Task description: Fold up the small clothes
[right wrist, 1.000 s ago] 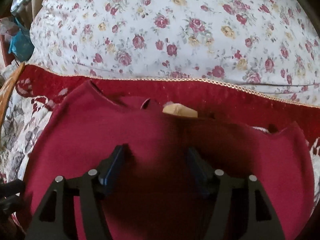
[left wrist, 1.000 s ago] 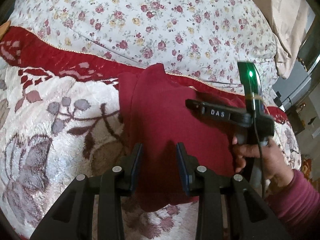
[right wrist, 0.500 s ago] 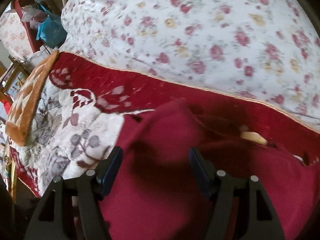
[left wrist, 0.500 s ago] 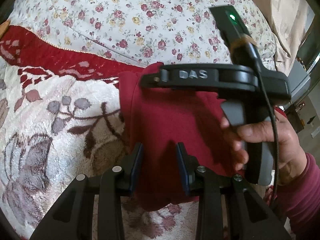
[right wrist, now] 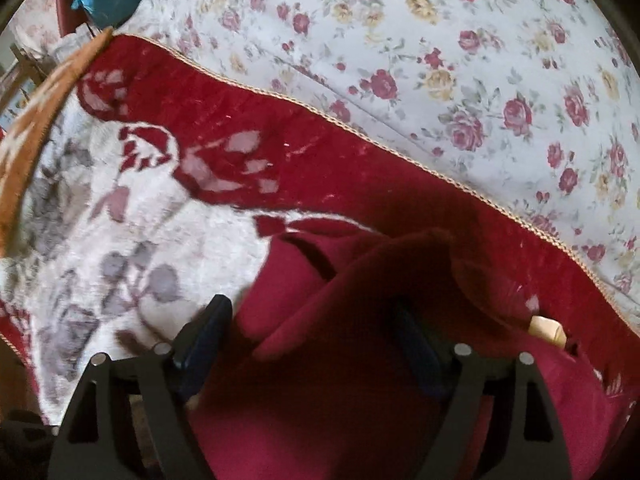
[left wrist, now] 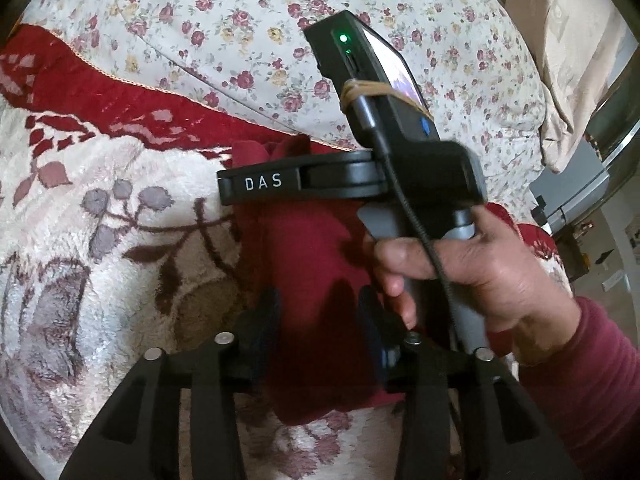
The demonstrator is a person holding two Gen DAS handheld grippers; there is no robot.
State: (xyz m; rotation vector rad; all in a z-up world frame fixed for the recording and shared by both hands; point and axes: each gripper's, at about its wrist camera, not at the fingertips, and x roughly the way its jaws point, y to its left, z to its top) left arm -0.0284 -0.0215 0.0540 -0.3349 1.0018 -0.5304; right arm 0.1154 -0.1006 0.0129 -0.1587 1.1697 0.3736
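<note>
Left tool (left wrist: pixel 318 316): jaws just opening, spread over the one red garment (left wrist: pixel 308 264) on the bed's plush blanket (left wrist: pixel 100 240).
Right tool (right wrist: pixel 308 344): jaws just widening, spread astride a raised fold, not pinching.
Hidden: garment's near edge behind both tools.
Far: floral quilt (right wrist: pixel 460 60).

The only readable text is "DAS", in white capital letters on the black side of the right gripper (left wrist: pixel 260 182), seen in the left wrist view near the middle of the scene. The right wrist view shows no legible text, label, number or sign on anything.
</note>
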